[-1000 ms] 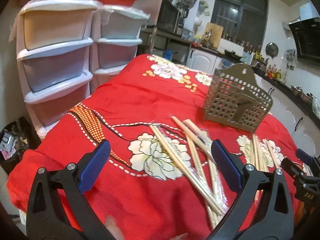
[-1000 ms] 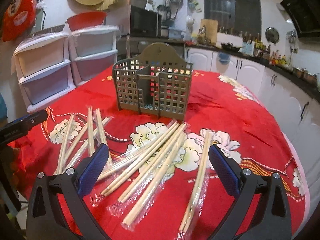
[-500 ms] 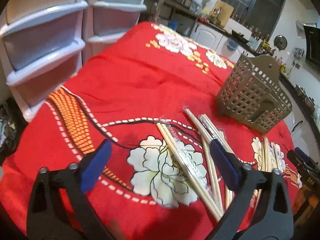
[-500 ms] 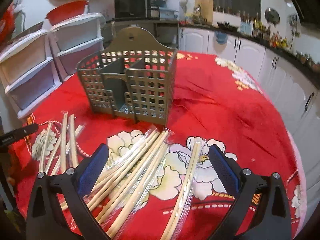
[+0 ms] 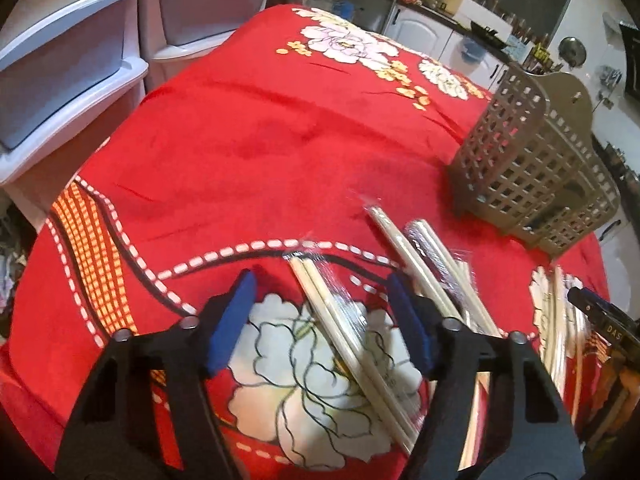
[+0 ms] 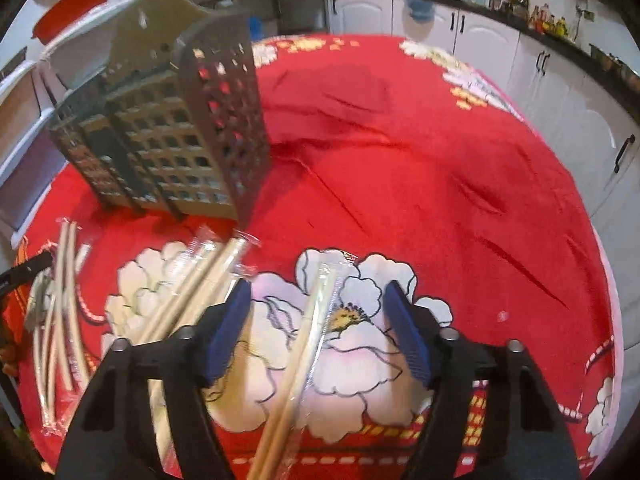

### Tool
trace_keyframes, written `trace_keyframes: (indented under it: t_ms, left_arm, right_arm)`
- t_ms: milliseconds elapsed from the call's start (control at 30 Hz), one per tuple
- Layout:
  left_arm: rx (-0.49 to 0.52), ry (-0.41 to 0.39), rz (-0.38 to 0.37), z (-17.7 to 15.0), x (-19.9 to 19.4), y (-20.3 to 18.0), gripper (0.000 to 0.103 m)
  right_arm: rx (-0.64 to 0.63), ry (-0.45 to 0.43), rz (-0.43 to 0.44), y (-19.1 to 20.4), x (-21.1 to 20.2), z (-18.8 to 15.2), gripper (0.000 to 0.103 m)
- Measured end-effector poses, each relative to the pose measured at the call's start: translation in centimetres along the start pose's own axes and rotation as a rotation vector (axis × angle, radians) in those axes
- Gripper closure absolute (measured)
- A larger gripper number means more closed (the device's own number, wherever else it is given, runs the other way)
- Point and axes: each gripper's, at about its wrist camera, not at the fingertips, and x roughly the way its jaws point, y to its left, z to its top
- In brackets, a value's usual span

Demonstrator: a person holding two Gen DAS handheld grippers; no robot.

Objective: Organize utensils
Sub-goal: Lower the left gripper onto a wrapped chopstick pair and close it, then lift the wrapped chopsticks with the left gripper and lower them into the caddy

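Both the left gripper [image 5: 320,320] and right gripper [image 6: 318,326] stood open, each apparently straddling one wrapped chopstick pair [image 5: 344,344] [image 6: 304,344]; closing squarely mid-length would best prevent slipping.

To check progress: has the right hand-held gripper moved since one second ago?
Yes. The right hand-held gripper came forward and lower, toward the utensil basket.

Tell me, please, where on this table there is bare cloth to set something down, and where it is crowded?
Free: the red tablecloth right of the utensil basket, out to the table edge, and the stretch between basket and drawer units. Crowded: the near flower prints, strewn with wrapped chopsticks beneath both open grippers.
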Motion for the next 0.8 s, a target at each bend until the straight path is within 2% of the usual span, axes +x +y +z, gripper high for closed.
trace_keyframes:
  t_ms: [100,233,400,533,600,800]
  left_arm:
    - [0.010,0.004,0.031,0.5,0.4,0.0,0.061]
    - [0.003,0.004,0.030,0.8,0.4,0.6,0.071]
    - [0.014,0.001,0.038,0.8,0.3,0.8,0.085]
    - [0.005,0.005,0.024,0.9,0.1,1.0,0.096]
    - [-0.009,0.010,-0.008,1.1,-0.2,1.2,0.098]
    - [-0.003,-0.017,-0.097,1.5,-2.2,0.6,0.099]
  right_arm:
    - [-0.021,0.013,-0.003,-0.2,0.8,0.3,0.049]
    - [-0.057,0.012,0.002,-0.4,1.0,0.5,0.071]
    - [-0.057,0.022,0.039,-1.7,0.9,0.9,0.089]
    - [-0.021,0.019,0.088,-2.3,0.4,1.2,0.091]
    - [-0.010,0.007,0.117,-2.4,-0.1,1.2,0.094]
    - [-0.020,-0.051,0.195,-1.4,-2.5,1.5,0.096]
